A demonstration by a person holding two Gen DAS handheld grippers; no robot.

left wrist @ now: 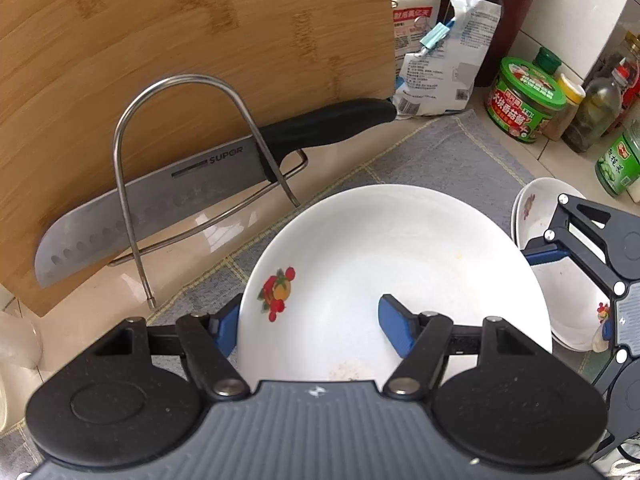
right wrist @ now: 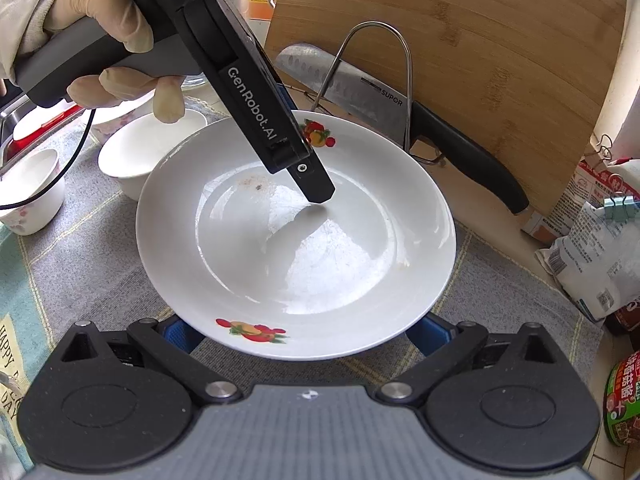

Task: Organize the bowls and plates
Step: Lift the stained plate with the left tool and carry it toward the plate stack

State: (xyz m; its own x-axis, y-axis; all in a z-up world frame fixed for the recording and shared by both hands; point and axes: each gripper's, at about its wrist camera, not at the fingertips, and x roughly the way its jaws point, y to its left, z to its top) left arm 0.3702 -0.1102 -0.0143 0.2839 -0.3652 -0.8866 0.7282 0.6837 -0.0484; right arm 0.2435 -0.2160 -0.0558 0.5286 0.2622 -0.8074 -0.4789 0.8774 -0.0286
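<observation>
A white plate with fruit prints [left wrist: 392, 264] [right wrist: 296, 232] lies on a grey checked cloth [right wrist: 88, 280]. My left gripper [left wrist: 308, 324] is open and straddles the plate's left rim, one blue finger [left wrist: 226, 326] outside it and one finger [left wrist: 396, 330] over the plate's inside. It also shows in the right wrist view [right wrist: 316, 188], reaching down onto the plate. My right gripper [right wrist: 304, 334] is open at the plate's near rim, its blue fingertips [right wrist: 178, 332] under the edge. White bowls [left wrist: 560, 280] [right wrist: 144, 152] sit beside the plate.
A bamboo cutting board [left wrist: 160, 60] and a cleaver [left wrist: 168, 200] lean in a wire rack [left wrist: 128, 184] behind the plate. Sauce bottles, jars [left wrist: 524, 100] and a clipped bag [left wrist: 440, 64] crowd the counter's back. A small cup [right wrist: 28, 192] stands to the left.
</observation>
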